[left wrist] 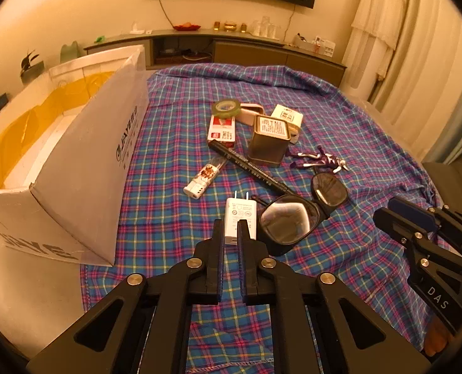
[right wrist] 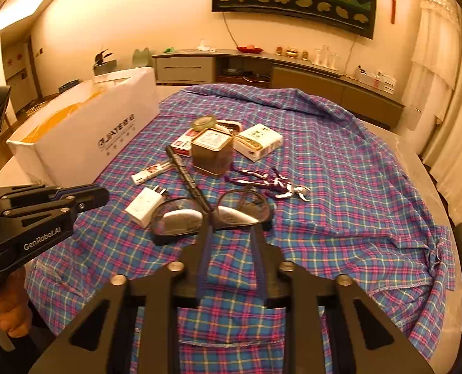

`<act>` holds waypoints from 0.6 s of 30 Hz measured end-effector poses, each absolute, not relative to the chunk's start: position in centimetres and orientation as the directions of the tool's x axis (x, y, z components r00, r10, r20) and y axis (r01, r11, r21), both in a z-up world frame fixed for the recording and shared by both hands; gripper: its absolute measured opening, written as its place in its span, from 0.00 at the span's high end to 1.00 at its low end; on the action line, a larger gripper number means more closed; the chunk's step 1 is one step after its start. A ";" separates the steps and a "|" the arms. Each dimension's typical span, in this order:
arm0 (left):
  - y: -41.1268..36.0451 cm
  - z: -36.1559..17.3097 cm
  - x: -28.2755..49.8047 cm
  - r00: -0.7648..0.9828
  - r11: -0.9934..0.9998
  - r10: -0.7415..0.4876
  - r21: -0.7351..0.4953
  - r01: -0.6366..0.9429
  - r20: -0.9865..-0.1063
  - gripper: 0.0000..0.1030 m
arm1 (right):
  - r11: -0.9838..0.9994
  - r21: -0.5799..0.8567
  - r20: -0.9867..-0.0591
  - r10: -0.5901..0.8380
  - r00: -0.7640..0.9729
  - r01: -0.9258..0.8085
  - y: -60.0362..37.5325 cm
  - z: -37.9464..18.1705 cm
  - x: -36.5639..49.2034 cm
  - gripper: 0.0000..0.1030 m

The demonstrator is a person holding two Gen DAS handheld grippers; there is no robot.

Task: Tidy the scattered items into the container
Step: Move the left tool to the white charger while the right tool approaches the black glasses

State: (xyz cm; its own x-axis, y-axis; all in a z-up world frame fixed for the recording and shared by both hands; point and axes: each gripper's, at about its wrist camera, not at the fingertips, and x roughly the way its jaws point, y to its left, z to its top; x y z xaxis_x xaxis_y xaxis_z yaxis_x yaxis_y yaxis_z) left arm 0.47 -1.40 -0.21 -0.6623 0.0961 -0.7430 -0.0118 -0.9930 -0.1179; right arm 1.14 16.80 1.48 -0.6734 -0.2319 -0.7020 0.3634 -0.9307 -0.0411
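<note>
A white cardboard box (left wrist: 84,168) with yellow lining stands at the left; it also shows in the right wrist view (right wrist: 84,137). Scattered on the plaid cloth are a white charger (left wrist: 240,218), black glasses (left wrist: 296,215), a black marker (left wrist: 249,168), a square tin (left wrist: 269,138), a purple figure (left wrist: 321,159), a lighter (left wrist: 201,180), a tape roll (left wrist: 226,106) and small boxes (left wrist: 221,127). My left gripper (left wrist: 231,227) is nearly shut and empty, just short of the charger. My right gripper (right wrist: 231,233) is open, its tips at the glasses' (right wrist: 212,215) near rim.
The plaid cloth (right wrist: 340,202) covers a round table (right wrist: 417,162). A low cabinet (right wrist: 293,71) with jars and dishes runs along the back wall. Curtains (right wrist: 442,93) hang at the right. My right gripper shows at the right edge of the left wrist view (left wrist: 417,227).
</note>
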 end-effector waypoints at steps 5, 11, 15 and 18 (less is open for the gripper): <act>-1.0 0.4 0.7 -0.682 -0.995 0.094 -0.099 -0.032 -0.726 0.97 | -0.924 -0.033 -0.700 -0.250 -0.669 0.380 16.4 1.8 1.4 0.92; -0.4 0.6 1.0 -0.693 -0.995 0.099 -0.086 -0.053 -0.714 0.97 | -0.924 -0.017 -0.704 -0.261 -0.661 0.383 16.4 1.7 1.4 0.92; -0.3 0.4 1.0 -0.690 -0.994 0.109 -0.093 -0.060 -0.716 0.96 | -0.925 -0.008 -0.704 -0.265 -0.659 0.380 16.4 1.6 1.3 0.91; -0.3 0.2 1.1 -0.690 -0.994 0.105 -0.096 -0.052 -0.716 0.90 | -0.925 -0.006 -0.708 -0.265 -0.655 0.381 16.3 1.4 1.3 0.65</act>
State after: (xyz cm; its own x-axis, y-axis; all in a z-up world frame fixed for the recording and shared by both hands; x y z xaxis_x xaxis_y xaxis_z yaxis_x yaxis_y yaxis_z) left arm 1.07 -0.33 0.20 -0.6904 0.1054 -0.7158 -0.0525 -0.9940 -0.0958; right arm 1.29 16.27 1.45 -0.6551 -0.2649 -0.7076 0.3807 -0.9247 -0.0064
